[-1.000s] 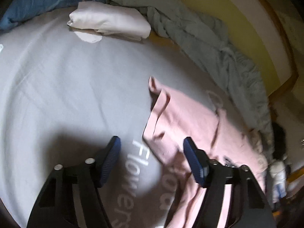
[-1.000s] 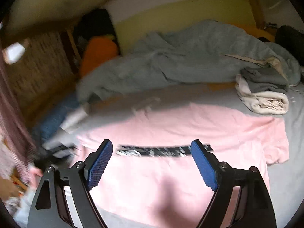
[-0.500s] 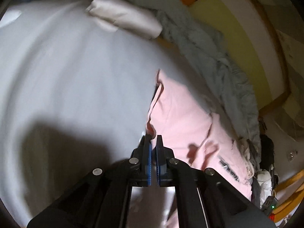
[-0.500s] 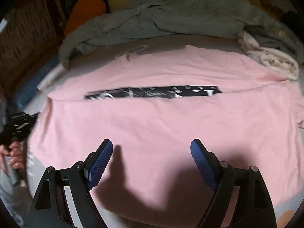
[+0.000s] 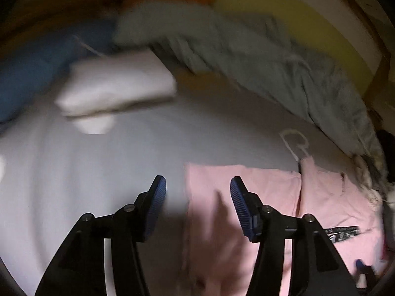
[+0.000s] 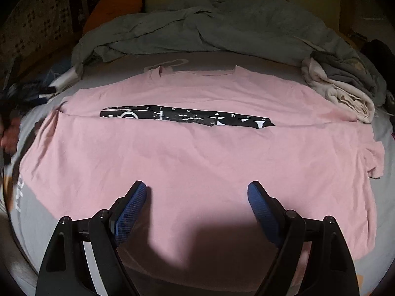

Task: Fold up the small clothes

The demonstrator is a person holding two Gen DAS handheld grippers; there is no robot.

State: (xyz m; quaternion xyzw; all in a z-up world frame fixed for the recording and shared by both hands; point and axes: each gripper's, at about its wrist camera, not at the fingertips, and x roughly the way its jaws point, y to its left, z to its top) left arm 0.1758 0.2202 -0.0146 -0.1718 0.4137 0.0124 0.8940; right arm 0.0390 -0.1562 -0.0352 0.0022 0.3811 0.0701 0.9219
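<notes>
A pink T-shirt [image 6: 197, 162], its black print band [image 6: 187, 118] half hidden by a fold, lies across the bed [image 5: 86, 172] beneath the released left hand-held gripper [image 5: 197, 192] and right hand-held gripper [image 6: 197, 192], the left view blurred.

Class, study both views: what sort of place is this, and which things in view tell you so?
Most likely a bedroom, with the work done on a bed: a grey bedsheet under the pink T-shirt, a rumpled grey blanket behind it, and a blue pillow.
</notes>
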